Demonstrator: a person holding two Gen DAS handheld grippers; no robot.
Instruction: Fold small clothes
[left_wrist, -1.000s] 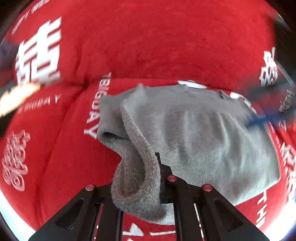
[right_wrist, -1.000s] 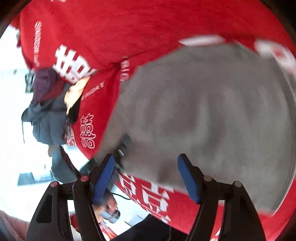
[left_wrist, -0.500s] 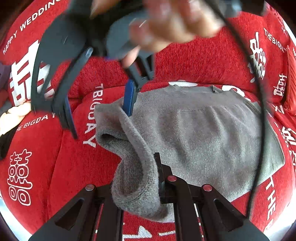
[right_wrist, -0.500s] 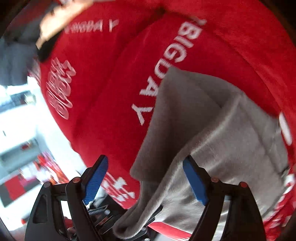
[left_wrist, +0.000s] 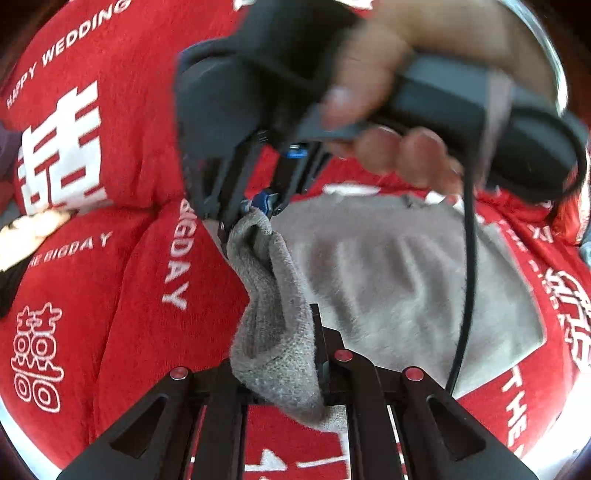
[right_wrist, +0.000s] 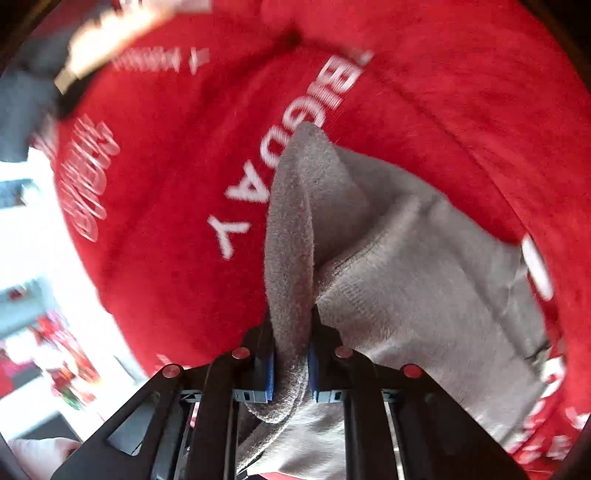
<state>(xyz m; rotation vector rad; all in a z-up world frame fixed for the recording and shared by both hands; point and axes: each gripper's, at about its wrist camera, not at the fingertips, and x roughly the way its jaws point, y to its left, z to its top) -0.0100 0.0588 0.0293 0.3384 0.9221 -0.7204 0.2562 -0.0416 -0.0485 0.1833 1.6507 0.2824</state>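
Observation:
A small grey knit garment (left_wrist: 399, 280) lies on a red cover (left_wrist: 122, 295) with white lettering. My left gripper (left_wrist: 284, 354) is shut on the garment's near ribbed edge, which bunches between its black fingers. My right gripper (left_wrist: 255, 210), held by a hand, shows in the left wrist view pinching the far end of the same raised edge. In the right wrist view the right gripper (right_wrist: 291, 365) is shut on a grey fold (right_wrist: 291, 236) between its blue pads (right_wrist: 269, 373). The rest of the garment (right_wrist: 424, 295) spreads to the right.
The red cover (right_wrist: 166, 221) bulges like a cushion and drops off at the left, where a bright floor and blurred items (right_wrist: 22, 314) show. A black cable (left_wrist: 467, 280) hangs from the right gripper across the garment. A pale object (left_wrist: 26, 229) lies at the left edge.
My right gripper was open above the garment's left edge. It has come down and closed on the fold. My left gripper has kept its hold on the ribbed edge.

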